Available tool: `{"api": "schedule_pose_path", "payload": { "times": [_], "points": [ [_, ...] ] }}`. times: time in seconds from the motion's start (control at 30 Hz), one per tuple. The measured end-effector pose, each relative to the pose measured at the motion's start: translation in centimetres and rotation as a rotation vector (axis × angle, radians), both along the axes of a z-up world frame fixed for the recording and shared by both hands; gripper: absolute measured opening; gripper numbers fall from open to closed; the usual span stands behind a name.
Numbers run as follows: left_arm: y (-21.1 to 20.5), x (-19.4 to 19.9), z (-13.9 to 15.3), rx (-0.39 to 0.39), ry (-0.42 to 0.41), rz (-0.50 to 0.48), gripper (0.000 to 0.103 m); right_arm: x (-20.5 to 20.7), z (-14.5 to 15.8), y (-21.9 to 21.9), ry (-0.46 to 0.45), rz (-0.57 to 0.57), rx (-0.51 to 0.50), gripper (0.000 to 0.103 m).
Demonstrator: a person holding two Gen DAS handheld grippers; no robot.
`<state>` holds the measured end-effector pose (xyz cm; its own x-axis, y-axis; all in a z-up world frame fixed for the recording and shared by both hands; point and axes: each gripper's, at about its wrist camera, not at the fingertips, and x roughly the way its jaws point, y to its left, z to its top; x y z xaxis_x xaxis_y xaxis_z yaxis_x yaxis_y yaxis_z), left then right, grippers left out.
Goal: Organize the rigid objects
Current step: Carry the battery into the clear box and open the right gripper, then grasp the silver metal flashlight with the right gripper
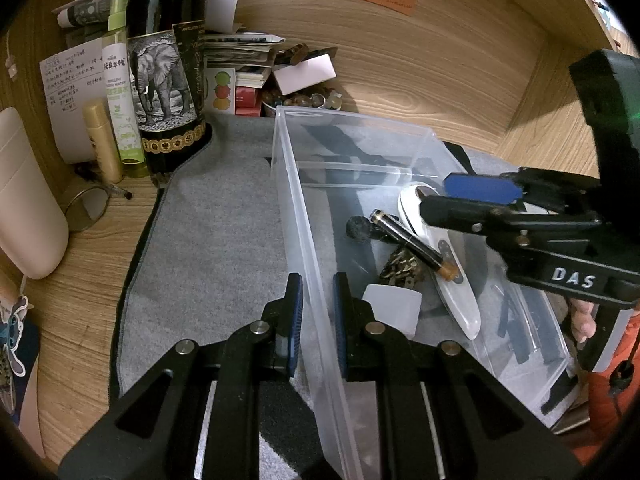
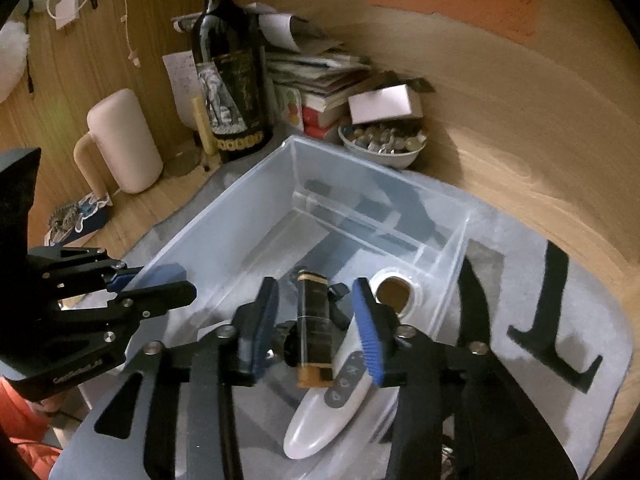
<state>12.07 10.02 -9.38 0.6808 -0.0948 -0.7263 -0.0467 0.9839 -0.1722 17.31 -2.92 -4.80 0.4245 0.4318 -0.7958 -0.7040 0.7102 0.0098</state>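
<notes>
A clear plastic bin [image 1: 304, 208] stands on a grey mat [image 1: 208, 240]. Inside lie a black-and-gold tube [image 1: 412, 246], a white remote-like device [image 1: 448, 276], a black ball-shaped piece [image 1: 358, 227], a brass chain [image 1: 402, 270] and a frosted white cap [image 1: 394, 306]. My left gripper [image 1: 318, 300] straddles the bin's near wall, jaws close around it. My right gripper [image 2: 316, 320] hovers open over the tube [image 2: 314, 328] and white device [image 2: 332, 404] in the bin [image 2: 224, 216]; it also shows in the left wrist view [image 1: 460, 196].
A dark wine bottle [image 1: 168, 72], a green spray bottle [image 1: 120, 92], a gold tube [image 1: 102, 140], a beige jug [image 2: 124, 140], stacked papers [image 2: 316, 72] and a bowl of trinkets [image 2: 384, 144] crowd the back. Black hooks [image 2: 556, 320] lie on the mat at right.
</notes>
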Motion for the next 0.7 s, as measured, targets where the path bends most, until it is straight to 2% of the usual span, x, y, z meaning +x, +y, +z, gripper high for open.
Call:
{"api": "schedule_pose_path", "payload": {
  "times": [0.1, 0.17, 0.23, 0.37, 0.43, 0.7],
  "points": [
    [0.0, 0.0, 0.0, 0.0, 0.0, 0.0, 0.013, -0.2, 0.7, -0.5, -0.024, -0.014, 0.005, 0.046],
    [0.0, 0.0, 0.0, 0.0, 0.0, 0.0, 0.013, -0.2, 1.2, -1.1, -0.044, -0.037, 0.012, 0.058],
    [0.0, 0.0, 0.0, 0.0, 0.0, 0.0, 0.013, -0.4, 1.8, -1.8, -0.07, -0.06, 0.022, 0.067],
    [0.0, 0.0, 0.0, 0.003, 0.0, 0.0, 0.013, -0.7, 2.8, -3.2, -0.112, -0.105, 0.032, 0.078],
    [0.0, 0.0, 0.0, 0.004, 0.0, 0.0, 0.013, -1.0, 3.2, -4.0, -0.132, -0.13, 0.039, 0.081],
    [0.0, 0.0, 0.0, 0.006, -0.002, -0.004, 0.013, -2.3, 4.5, -8.6, -0.172, -0.244, 0.049, 0.082]
  ]
}}
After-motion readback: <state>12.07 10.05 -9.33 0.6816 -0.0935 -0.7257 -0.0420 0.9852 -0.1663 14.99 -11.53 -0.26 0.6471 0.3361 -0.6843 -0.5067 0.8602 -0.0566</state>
